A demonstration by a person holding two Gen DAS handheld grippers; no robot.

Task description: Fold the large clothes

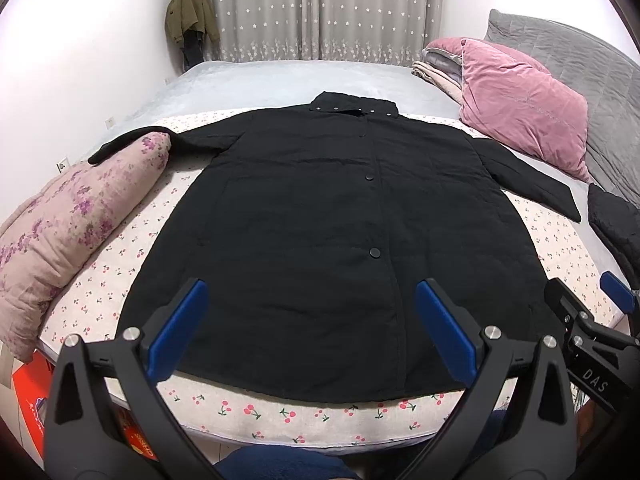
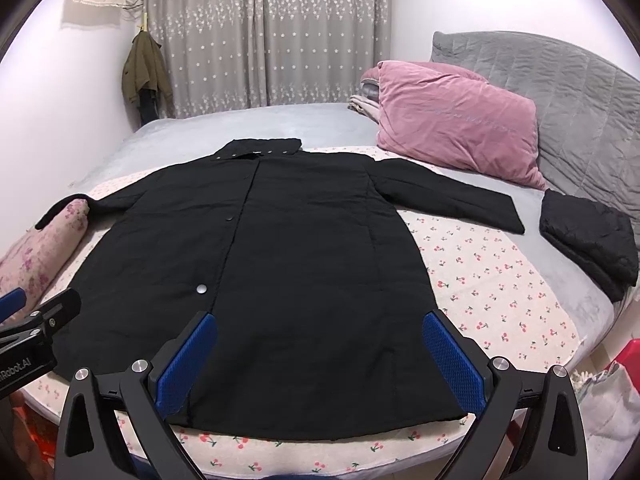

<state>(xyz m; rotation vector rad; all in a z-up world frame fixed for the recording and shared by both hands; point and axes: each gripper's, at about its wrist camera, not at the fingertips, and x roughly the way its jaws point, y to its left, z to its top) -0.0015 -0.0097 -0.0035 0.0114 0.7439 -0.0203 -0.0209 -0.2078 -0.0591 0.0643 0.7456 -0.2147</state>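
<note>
A long black coat (image 1: 320,220) (image 2: 280,264) lies flat and face up on a cherry-print sheet (image 1: 280,412) (image 2: 492,280), collar at the far end and both sleeves spread out. Its left sleeve drapes over a floral quilt roll (image 1: 72,224) (image 2: 36,252). My left gripper (image 1: 312,292) hovers above the hem, open with nothing between its blue pads. My right gripper (image 2: 320,324) hangs over the hem too, open and empty. The right gripper's tip (image 1: 588,300) shows at the edge of the left wrist view. The left gripper's tip (image 2: 40,308) shows in the right wrist view.
A pink pillow (image 1: 524,108) (image 2: 456,120) and folded blankets (image 1: 436,72) sit at the bed's right against a grey headboard (image 2: 560,92). A folded black garment (image 2: 588,240) lies beside the right sleeve. An olive jacket (image 1: 190,16) hangs by the curtain. Red boxes (image 1: 28,384) stand below left.
</note>
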